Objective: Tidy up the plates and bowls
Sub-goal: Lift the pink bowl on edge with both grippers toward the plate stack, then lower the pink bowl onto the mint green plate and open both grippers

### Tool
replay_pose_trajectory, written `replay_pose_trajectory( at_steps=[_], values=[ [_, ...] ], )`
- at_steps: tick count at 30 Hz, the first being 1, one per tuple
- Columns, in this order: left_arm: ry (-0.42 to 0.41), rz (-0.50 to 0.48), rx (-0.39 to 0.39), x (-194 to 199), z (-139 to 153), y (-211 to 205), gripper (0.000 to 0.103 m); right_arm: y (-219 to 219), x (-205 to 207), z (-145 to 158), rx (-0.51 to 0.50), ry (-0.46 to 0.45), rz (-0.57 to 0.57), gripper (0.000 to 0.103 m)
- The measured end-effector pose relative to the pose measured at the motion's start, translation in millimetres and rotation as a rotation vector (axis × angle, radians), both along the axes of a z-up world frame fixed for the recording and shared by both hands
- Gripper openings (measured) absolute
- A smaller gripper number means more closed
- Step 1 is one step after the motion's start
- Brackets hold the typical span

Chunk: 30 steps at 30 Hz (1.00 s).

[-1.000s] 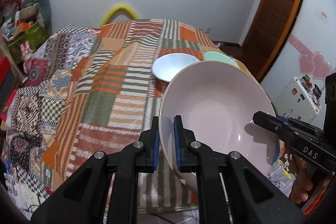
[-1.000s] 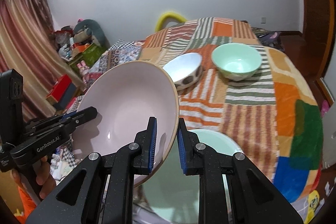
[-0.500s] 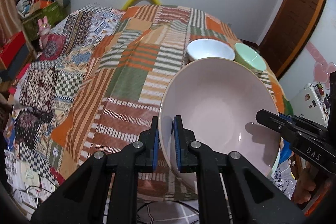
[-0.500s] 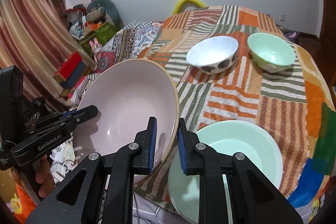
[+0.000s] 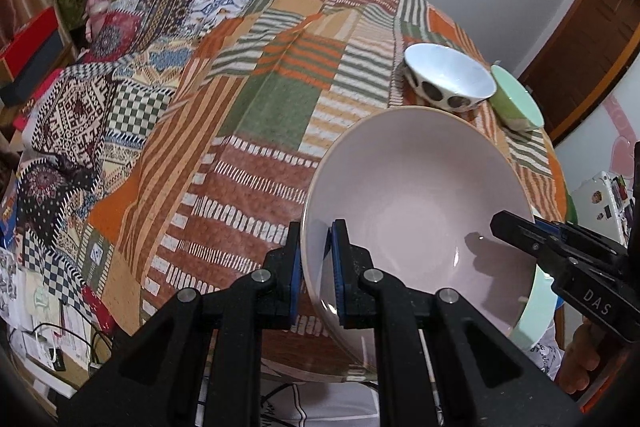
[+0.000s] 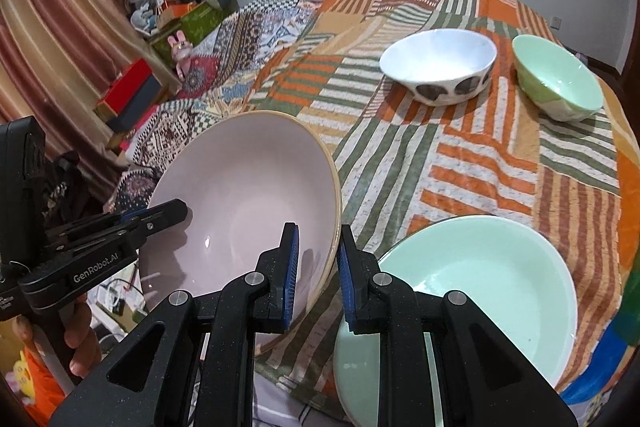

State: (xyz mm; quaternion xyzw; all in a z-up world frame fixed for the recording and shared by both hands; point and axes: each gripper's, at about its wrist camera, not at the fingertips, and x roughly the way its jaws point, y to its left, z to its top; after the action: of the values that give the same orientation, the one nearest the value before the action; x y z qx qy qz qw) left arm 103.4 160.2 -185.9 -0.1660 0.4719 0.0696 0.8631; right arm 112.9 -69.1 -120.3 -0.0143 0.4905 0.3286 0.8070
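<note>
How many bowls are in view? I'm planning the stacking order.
4. The pink bowl is held by both grippers; the large green bowl sits at the table's near edge; the white spotted bowl and small green bowl sit farther back. None looks hidden.

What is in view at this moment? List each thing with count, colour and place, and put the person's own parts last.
Large bowl: one, pale pink, tilted, held by its rim at the table's near edge.
Large plate: one, mint green, on the table's near side.
Spotted bowl: one, white with dark spots, far side.
Small bowl: one, mint green, beside the spotted bowl.
Tablecloth: one, striped patchwork in orange, green and cream, over the table.
Left gripper: black, blue pads, shut on the large bowl's rim.
Right gripper: black, blue pads, shut on the opposite rim.
</note>
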Motion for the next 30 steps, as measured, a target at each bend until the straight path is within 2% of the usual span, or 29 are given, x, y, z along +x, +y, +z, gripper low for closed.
replay_pose_trajectory(
  at_steps=[8, 20, 30],
  values=[
    [0.051, 0.027, -0.034, 6.7, -23.8, 11.4, 0.012, 15.4, 4.7, -18.5, -0.062, 0.031, 0.034, 0.018],
    [0.109, 0.037, -0.051, 13.6, -49.7, 17.6, 0.012, 26.6, 14.8, -38.0, -0.097, 0.074, 0.043, 0.018],
    [0.115, 0.039, -0.044, 14.9, -53.2, 17.6, 0.012, 30.1, 16.6, -42.9, -0.104, 0.068, 0.051, 0.02]
  ],
)
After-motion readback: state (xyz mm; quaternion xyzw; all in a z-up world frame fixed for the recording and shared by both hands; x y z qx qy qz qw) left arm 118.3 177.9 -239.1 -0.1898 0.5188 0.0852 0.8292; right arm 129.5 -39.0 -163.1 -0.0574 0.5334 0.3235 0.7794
